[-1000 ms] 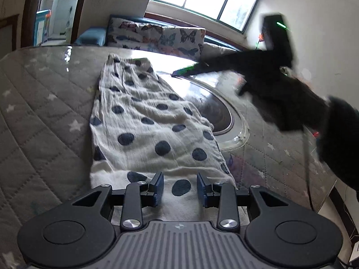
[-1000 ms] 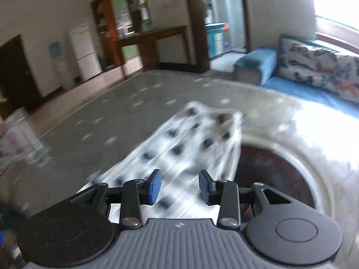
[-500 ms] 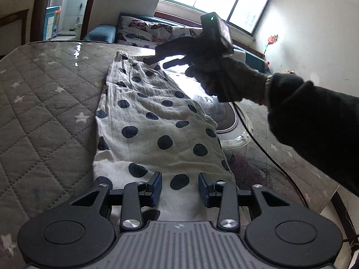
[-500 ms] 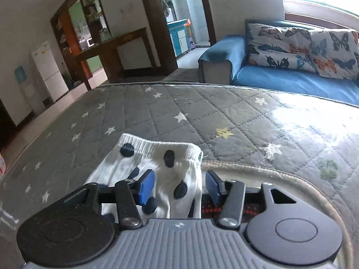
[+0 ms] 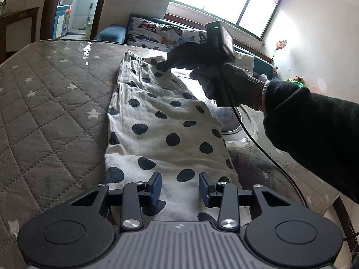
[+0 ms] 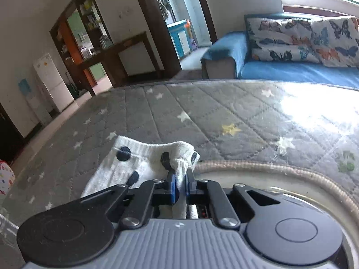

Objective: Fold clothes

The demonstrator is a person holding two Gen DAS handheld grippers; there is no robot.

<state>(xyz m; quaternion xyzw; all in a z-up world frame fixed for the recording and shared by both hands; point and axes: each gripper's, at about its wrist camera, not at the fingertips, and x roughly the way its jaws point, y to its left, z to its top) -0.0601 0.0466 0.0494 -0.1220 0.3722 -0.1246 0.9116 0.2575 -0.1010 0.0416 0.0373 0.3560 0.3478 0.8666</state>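
Left claw (image 5: 180, 187) open over polka-dot garment (image 5: 161, 121), right claw (image 5: 163, 63) at its far end

white navy-dotted garment (image 5: 161, 123), grey star-quilted table cover (image 5: 51, 103)

The left wrist view looks lengthwise along the polka-dot garment (image 5: 166, 121) toward the window; the right wrist view sits close at its far end (image 6: 143, 157), facing the doorway.

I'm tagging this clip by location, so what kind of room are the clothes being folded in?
Most likely a home living room: a blue sofa with butterfly cushions, a white fridge by the doorway, and a round table under a quilted star-print cover.
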